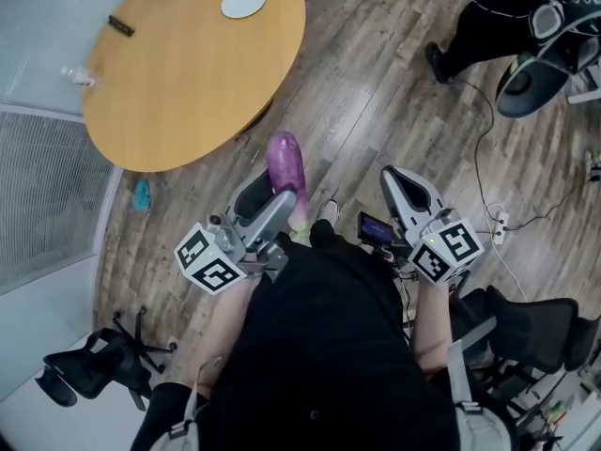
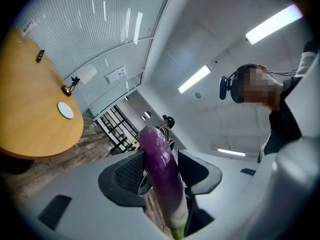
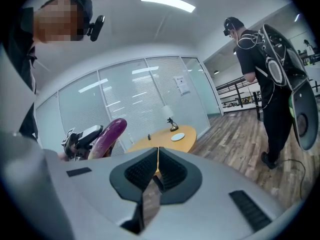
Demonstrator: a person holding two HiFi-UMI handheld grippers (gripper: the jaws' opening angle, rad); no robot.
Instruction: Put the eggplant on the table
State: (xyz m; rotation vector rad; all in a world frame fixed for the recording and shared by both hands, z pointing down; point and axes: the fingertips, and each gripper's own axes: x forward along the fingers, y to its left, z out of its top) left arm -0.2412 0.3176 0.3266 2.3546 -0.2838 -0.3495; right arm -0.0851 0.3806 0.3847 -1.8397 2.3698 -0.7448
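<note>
- The left gripper (image 1: pixel 272 200), marker cube at its back, sits just ahead of the wearer's black-clad torso (image 1: pixel 329 346). Its two grey fingers pinch a long, glossy purple eggplant (image 1: pixel 285 161) from either side.
- The eggplant's pale green stem end lies down between the jaws. Its rounded purple tip sticks out well past the fingertips and tilts slightly upward.
- The right gripper (image 1: pixel 402 186) is level with the left one and apart from it. Its ribbed fingers are pressed together with nothing between them.
- The eggplant hangs in the air over the grey-brown wood-plank floor (image 1: pixel 376 92), near the round light-wood table (image 1: pixel 188 83) but not touching it.
- On the far part of the tabletop lies a round white plate (image 1: pixel 243 2). A small black bar-shaped object (image 1: pixel 120 25) rests well apart from it towards the left rim.
- Beyond the right gripper, another person in black clothing (image 1: pixel 488 17) stands on the floor.
</note>
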